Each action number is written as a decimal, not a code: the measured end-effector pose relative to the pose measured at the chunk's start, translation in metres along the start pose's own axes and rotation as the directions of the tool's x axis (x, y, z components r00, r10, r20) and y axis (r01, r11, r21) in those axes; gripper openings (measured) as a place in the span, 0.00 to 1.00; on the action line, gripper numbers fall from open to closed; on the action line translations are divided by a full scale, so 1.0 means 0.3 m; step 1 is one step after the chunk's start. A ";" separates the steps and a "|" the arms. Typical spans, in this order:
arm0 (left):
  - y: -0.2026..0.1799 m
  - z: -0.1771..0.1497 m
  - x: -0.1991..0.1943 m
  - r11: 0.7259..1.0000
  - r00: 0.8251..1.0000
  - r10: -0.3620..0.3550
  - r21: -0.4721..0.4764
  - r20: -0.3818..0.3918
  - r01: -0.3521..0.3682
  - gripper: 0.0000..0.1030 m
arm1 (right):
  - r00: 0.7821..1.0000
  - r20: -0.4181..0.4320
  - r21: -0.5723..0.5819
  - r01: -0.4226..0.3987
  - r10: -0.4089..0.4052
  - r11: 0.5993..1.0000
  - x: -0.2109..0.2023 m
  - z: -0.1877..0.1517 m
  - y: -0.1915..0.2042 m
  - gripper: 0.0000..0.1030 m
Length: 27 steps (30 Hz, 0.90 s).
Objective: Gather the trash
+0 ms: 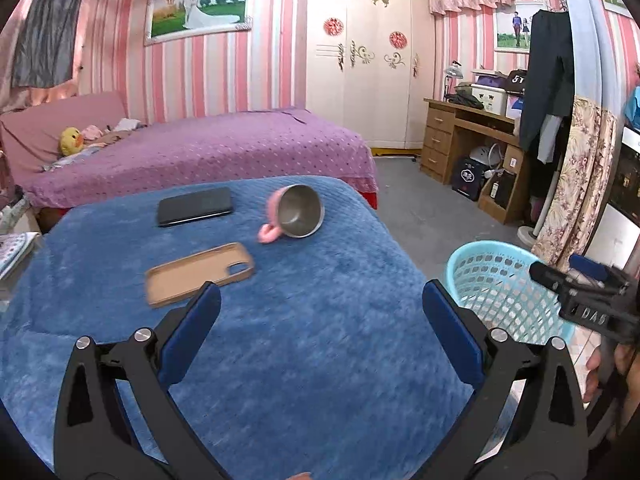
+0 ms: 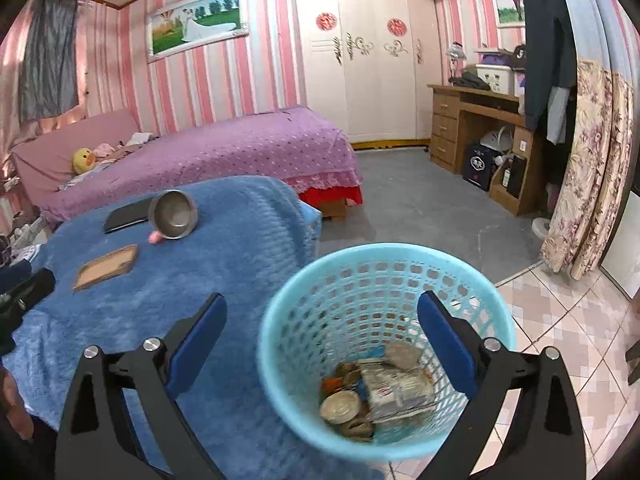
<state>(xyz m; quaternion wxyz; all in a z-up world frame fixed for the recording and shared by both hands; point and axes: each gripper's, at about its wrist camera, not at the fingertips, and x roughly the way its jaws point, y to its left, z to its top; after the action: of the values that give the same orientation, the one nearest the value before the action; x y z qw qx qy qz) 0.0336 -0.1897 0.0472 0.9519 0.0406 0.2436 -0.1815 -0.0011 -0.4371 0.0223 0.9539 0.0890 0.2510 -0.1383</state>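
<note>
I am holding my right gripper (image 2: 322, 340) spread wide and gripping nothing, over the light blue plastic mesh basket (image 2: 280, 344), where crumpled wrappers and a round lid (image 2: 376, 392) are already lying at the bottom. My left gripper (image 1: 320, 320) is hanging released above the blue fuzzy blanket-covered table (image 1: 300, 360). Farther out, only a tan phone case (image 1: 199, 273), tipped pink-handled steel cup (image 1: 296, 211) and black phone (image 1: 195, 206) are lying there; judging collection nearly done. Basket is standing just beside the table edge, open floor beyond

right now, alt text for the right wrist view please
The open right hand-held gripper hovers over a light blue basket holding wrappers and other trash, beside a blue-covered table with a tipped cup.
</note>
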 end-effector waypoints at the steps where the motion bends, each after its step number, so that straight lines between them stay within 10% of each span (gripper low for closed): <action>1: 0.013 -0.012 -0.023 1.000 1.000 0.004 0.004 0.005 -0.004 0.95 | 1.000 0.008 -0.004 -0.001 0.001 1.000 -0.022 -0.006 0.017 0.91; 27: 0.084 -0.163 -0.124 0.997 0.992 0.076 -0.034 0.100 -0.073 0.95 | 0.991 0.133 -0.104 0.007 0.007 0.995 -0.160 -0.138 0.162 0.93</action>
<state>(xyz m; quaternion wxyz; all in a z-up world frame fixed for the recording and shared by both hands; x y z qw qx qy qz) -0.0096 -0.1461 0.0218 0.9696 0.0261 0.1959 -0.1442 -0.0451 -0.3707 0.0158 0.9719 0.0299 0.1936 -0.1307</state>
